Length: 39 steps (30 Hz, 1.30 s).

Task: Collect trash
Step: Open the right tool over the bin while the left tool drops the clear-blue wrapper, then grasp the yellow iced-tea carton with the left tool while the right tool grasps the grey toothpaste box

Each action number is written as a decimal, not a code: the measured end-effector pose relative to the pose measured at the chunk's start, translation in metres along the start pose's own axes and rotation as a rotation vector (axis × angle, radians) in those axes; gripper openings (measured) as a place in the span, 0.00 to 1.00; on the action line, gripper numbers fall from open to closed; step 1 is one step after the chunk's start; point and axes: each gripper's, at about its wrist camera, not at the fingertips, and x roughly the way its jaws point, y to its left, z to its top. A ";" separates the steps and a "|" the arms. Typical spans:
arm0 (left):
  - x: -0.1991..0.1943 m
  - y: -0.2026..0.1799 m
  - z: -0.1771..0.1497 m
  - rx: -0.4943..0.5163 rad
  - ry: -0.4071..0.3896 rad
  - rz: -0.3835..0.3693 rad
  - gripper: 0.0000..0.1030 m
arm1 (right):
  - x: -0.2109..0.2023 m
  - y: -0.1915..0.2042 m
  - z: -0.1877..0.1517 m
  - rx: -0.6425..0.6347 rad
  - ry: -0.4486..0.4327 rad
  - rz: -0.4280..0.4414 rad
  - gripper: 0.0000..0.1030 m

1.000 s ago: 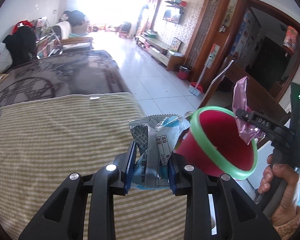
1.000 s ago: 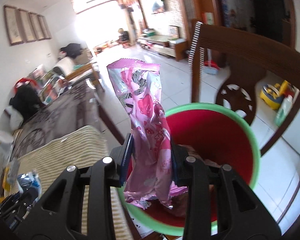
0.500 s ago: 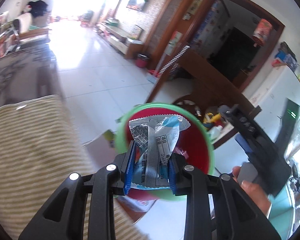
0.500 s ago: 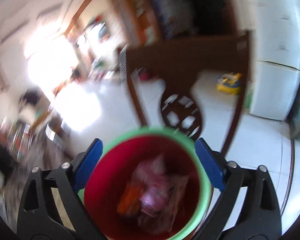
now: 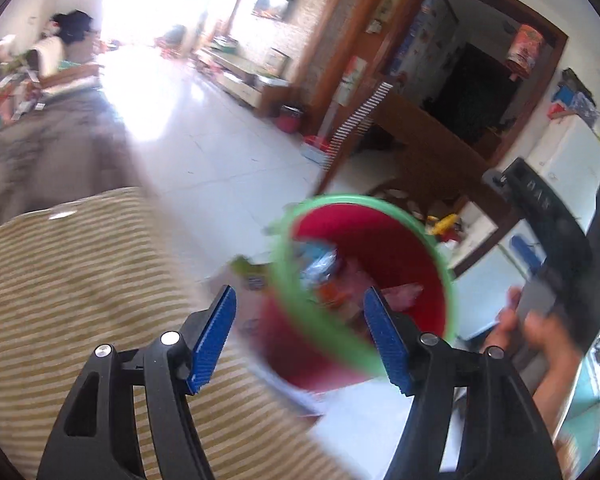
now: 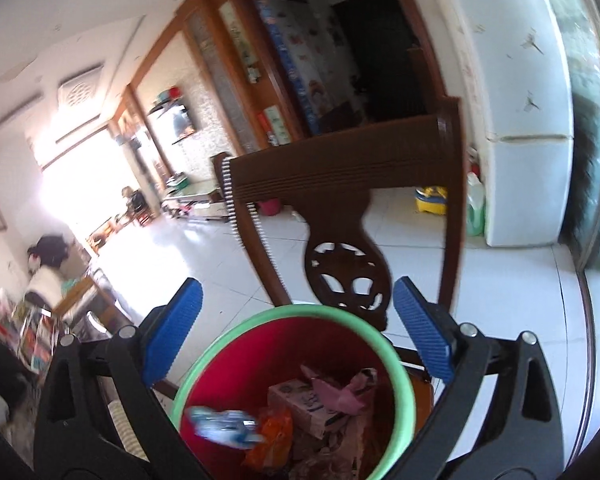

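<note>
Drop step: left gripper (image 5: 300,332) fingers opening, nothing between them; blue-and-white crinkled wrapper (image 6: 224,428) falls into the green-rimmed red plastic bucket (image 6: 404,396). Right gripper (image 6: 296,328) spread, empty. Next, I judge, calls for finding more trash

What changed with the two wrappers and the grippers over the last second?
Both wrappers were let go into the red bin. The right gripper dropped the pink wrapper first and stands open. The left gripper swung from the striped cloth over the bin; its jaws are opening, empty, the blue-white wrapper inside. The bin stayed put.
</note>
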 end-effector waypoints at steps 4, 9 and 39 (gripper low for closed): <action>-0.060 0.083 -0.025 -0.075 -0.053 0.160 0.62 | -0.005 0.038 -0.008 -0.113 0.011 0.054 0.93; -0.137 0.195 -0.054 -0.218 -0.100 0.393 0.62 | -0.012 0.088 -0.028 -0.222 0.070 0.148 0.93; -0.225 0.545 -0.084 -0.641 0.172 0.870 0.61 | -0.055 0.259 -0.147 -0.605 0.248 0.445 0.95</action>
